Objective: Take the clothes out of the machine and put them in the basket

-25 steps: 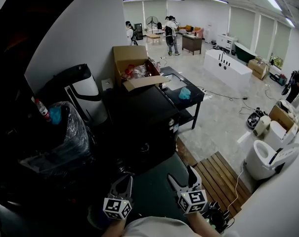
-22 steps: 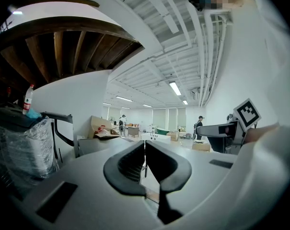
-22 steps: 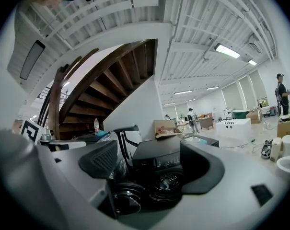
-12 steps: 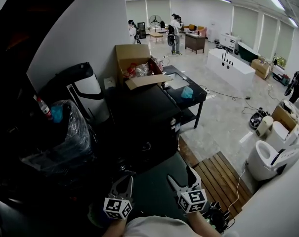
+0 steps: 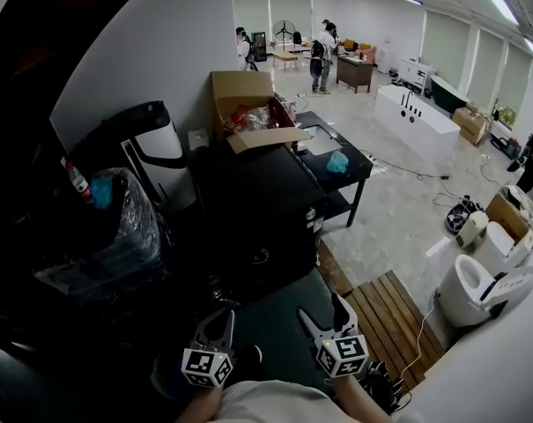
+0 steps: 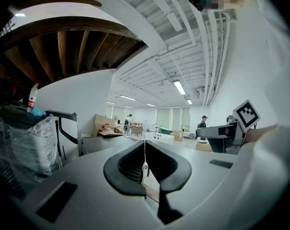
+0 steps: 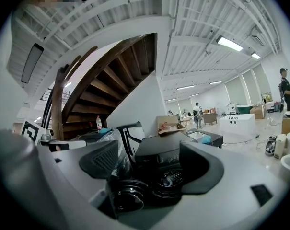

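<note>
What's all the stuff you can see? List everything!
washing machine: one, black, middle
cardboard box: one, brown, behind the machine
wrapped bin: one, dark, left of the machine
table: one, black, right of the box
bathtub: one, white, far right
toilets: at least two, white, right edge
wooden platform: one, brown, floor, right
people: several, far end of the room
left tool: one, grey, jaws together, empty
right tool: one, grey, jaws apart, empty
</note>
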Available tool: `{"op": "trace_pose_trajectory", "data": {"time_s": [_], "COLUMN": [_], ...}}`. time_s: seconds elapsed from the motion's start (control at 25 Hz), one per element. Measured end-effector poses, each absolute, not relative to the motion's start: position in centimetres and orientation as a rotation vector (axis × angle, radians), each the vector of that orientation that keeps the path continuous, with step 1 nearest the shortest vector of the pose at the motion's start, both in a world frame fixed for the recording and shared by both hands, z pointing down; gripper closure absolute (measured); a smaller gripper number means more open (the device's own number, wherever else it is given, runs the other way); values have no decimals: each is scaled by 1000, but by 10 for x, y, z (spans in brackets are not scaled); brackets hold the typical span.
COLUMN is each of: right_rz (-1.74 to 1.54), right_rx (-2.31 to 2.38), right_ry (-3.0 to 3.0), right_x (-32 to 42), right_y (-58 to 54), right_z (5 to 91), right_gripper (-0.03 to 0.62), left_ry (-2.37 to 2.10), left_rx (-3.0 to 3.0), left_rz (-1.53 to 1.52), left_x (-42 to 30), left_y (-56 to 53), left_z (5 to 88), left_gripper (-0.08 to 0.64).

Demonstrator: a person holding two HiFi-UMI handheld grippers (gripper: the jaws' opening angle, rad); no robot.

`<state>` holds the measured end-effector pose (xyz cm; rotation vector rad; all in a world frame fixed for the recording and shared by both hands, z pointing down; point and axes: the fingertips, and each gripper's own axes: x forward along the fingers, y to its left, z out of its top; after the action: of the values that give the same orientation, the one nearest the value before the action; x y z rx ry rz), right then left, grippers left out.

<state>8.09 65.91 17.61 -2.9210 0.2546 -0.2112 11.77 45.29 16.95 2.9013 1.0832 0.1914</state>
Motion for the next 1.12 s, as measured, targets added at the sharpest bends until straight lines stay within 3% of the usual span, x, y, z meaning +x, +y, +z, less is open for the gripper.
{"op": "trace_pose_trajectory", "data": {"time_s": [1.12], "right_rz": [-285], "right_rx": [-2928], "right_ry": [365], "right_x": [216], "right_y": [653], "right_z": [250], "right_gripper": [218], "left_ry": [1065], "left_rx": [2926], "left_rz": [261], "left_x": [241], "left_y": [454], "left_z": [246], "left_gripper": [538]}}
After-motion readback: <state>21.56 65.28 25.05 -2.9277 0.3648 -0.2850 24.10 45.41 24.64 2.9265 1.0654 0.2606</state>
